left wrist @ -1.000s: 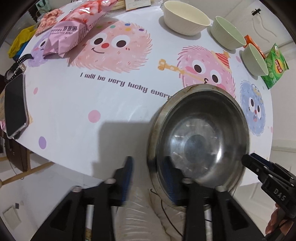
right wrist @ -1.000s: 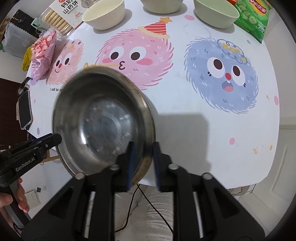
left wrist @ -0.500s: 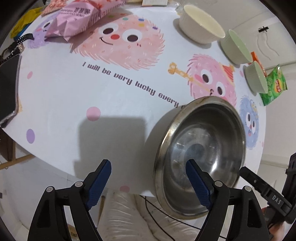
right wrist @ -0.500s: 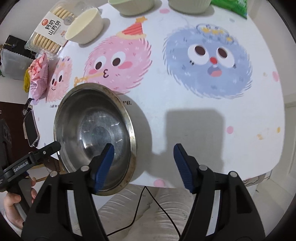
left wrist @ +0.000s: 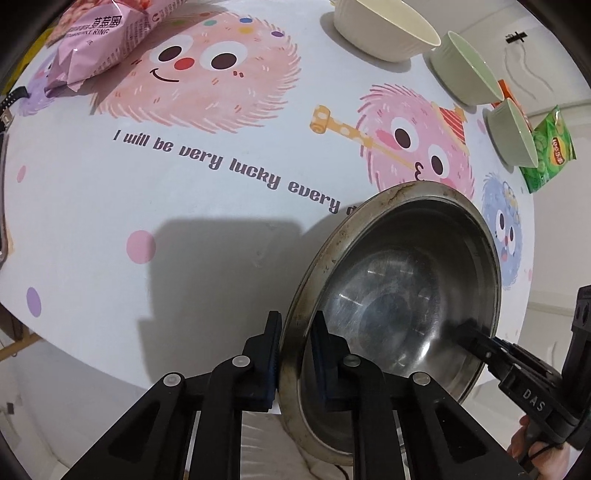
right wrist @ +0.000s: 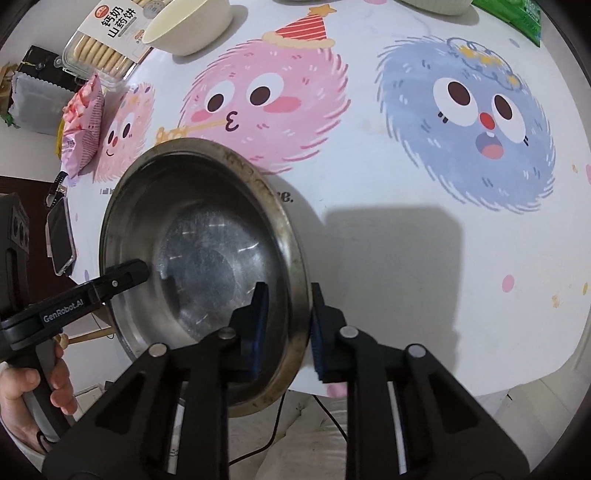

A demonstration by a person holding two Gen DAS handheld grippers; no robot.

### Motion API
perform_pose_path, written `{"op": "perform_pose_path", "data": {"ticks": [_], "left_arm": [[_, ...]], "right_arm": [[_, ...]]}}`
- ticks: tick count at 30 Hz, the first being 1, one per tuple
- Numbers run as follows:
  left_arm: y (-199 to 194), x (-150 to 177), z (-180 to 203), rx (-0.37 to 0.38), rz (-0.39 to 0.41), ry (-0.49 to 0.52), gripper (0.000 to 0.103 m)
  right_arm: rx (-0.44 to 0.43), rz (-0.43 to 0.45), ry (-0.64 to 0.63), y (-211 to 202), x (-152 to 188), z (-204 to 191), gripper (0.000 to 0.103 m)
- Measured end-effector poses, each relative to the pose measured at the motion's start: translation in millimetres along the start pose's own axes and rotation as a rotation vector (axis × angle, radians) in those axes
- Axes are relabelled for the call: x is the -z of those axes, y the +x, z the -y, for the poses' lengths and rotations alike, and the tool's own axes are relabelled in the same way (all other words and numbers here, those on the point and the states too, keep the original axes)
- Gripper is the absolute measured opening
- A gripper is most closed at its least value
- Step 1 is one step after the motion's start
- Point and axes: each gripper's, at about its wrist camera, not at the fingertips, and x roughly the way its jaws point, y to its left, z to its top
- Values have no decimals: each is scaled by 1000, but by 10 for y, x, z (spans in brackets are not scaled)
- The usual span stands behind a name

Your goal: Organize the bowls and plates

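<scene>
- We are seeing a pink snack bag (left wrist: 92,48) lying at the tablecloth's (left wrist: 184,206) far left.
- A green chip bag (left wrist: 550,155) is lying at the right edge.
- A biscuit box (right wrist: 110,40) is sitting near a phone (right wrist: 61,236).

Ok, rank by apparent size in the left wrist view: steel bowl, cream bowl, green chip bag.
1. steel bowl, largest, though also nearest the camera
2. cream bowl
3. green chip bag, smallest, partly hidden
</scene>
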Motion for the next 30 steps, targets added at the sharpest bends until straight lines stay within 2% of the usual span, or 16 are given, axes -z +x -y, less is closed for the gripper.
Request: {"op": "perform_pose_path", "data": {"ticks": [2, 8, 15, 19, 30], "left_arm": [[-19, -14, -7, 18, 7, 7, 13], [-174, -207, 45, 10, 58, 44, 13], [-256, -673, 23, -7, 106, 46, 14], [-187, -873, -11, -25, 104, 36, 14], [-84, -946, -42, -16, 86, 29, 15]], "right_arm": [[3, -1, -7, -3, -9, 16, 14], [10, 46, -39, -114, -138, -37, 14], [8, 102, -59, -151, -604, -189, 14], [9, 113, -53, -58, -804, -235, 14], [21, 91, -50, 82, -881, -260, 15]]}}
